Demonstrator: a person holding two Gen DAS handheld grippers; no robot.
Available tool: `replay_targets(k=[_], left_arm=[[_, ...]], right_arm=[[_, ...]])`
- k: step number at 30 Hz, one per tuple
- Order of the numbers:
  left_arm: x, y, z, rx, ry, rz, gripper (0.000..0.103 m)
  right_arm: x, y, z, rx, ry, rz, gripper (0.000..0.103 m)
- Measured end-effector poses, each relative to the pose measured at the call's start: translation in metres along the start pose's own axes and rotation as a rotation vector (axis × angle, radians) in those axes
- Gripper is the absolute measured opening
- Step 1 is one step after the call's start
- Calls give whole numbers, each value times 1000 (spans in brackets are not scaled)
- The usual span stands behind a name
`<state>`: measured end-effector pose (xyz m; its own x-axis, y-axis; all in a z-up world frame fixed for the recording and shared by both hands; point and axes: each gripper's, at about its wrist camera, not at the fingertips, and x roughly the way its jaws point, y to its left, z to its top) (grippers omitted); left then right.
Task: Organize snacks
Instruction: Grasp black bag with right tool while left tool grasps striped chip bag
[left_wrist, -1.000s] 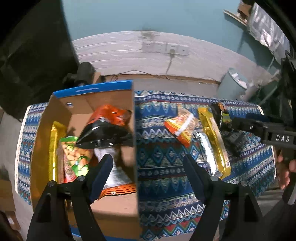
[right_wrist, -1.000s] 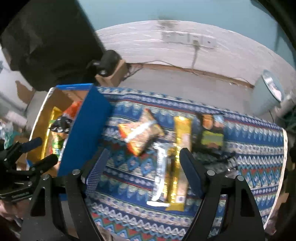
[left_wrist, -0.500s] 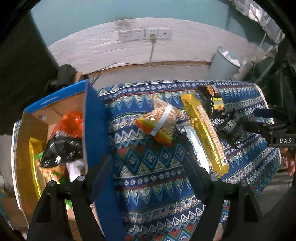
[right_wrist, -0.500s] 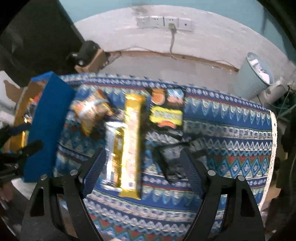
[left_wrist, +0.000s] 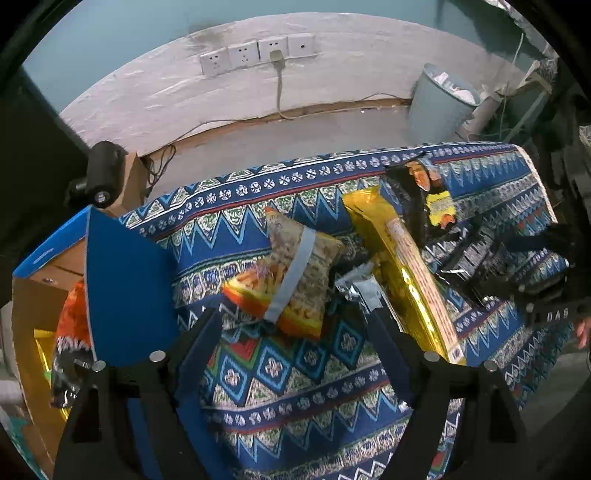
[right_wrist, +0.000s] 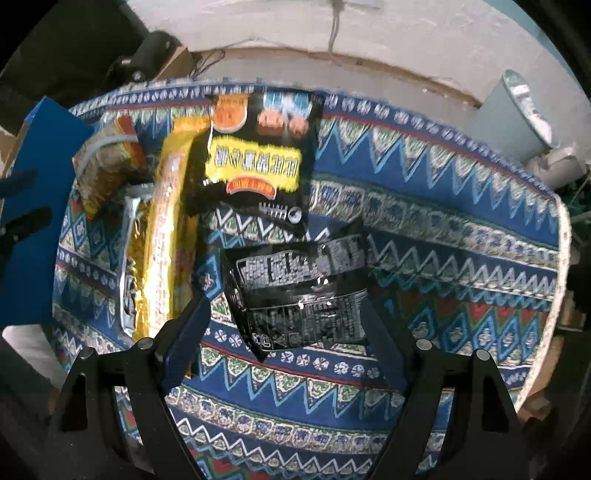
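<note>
Glossy black snack packet (right_wrist: 301, 291), white small print, flat on patterned cloth (right_wrist: 461, 236)

Left gripper (left_wrist: 295, 325) at bottom centre, jaws opening, nothing clamped — the orange snack bag (left_wrist: 291, 280) lies just above them on the patterned cloth (left_wrist: 295, 387). Gold packet (left_wrist: 402, 273) right; blue-flapped cardboard box (left_wrist: 125, 291) left.

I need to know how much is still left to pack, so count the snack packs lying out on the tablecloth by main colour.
Black: 2, the yellow-labelled pack and the glossy pack
Gold: 1, the long bar
Silver: 1, the slim pack
Orange: 1, the chip bag
Total: 5
</note>
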<state>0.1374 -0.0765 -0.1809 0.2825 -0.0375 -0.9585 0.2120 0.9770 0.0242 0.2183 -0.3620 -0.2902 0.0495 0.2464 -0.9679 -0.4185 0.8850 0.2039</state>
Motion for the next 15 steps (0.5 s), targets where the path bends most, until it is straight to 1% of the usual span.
replay_targets(k=[3,7,12,13,15], left_arm=[[8,5,9,-19,5,-1,86],[21,9,15,-32,19,-28,86],[36,4,19,-5,43,-36,86],[40,1,19,10,49,-33,86],[46,-4,19,41,57,-14,86]], right_arm=[[11,0,0,-19,17,-17,83],[26,-5,-2,-21,36,-36,83],[49,-2,-1,-44,70,-58,86],[50,-1,2,-50,71,-67,88],[52,4,3,-65,64,-88,89]])
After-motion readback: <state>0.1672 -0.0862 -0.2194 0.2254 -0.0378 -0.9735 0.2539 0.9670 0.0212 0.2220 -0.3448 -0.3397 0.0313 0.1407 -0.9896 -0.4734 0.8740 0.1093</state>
